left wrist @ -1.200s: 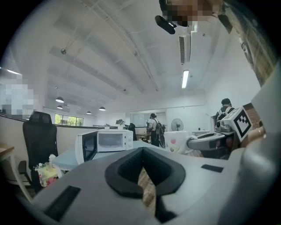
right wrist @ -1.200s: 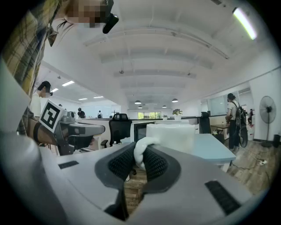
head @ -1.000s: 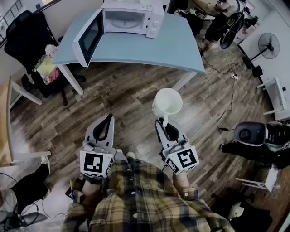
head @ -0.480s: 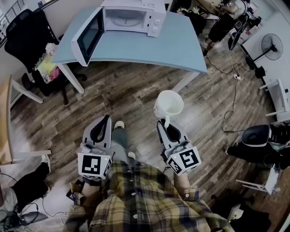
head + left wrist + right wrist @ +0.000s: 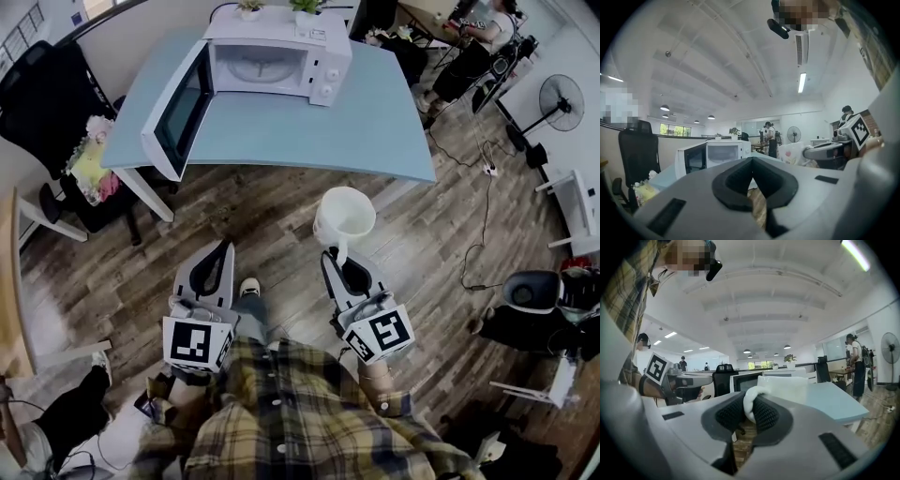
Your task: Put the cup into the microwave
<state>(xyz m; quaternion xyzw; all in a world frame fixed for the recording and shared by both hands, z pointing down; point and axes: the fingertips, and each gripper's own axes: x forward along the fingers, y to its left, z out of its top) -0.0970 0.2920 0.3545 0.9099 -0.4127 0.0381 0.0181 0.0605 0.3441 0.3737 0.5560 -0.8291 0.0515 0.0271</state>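
Right gripper (image 5: 339,253) clamped on handle of white cup (image 5: 346,214), cup held above wood floor (image 5: 281,202), well short of table (image 5: 384,131). Left gripper (image 5: 223,247) jaws together, empty. Microwave (image 5: 272,64) at 12 o'clock, door (image 5: 176,111) open toward 10 o'clock. Risk: handle-only pinch may let cup pivot or slip; cup may clip door or cavity frame on entry. No legible writing; only square markers (image 5: 380,330) on grippers.

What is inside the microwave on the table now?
The microwave, with its door swung open, shows only a round turntable inside; nothing else is visible there. Its ceiling and the part behind the control panel cannot be seen.
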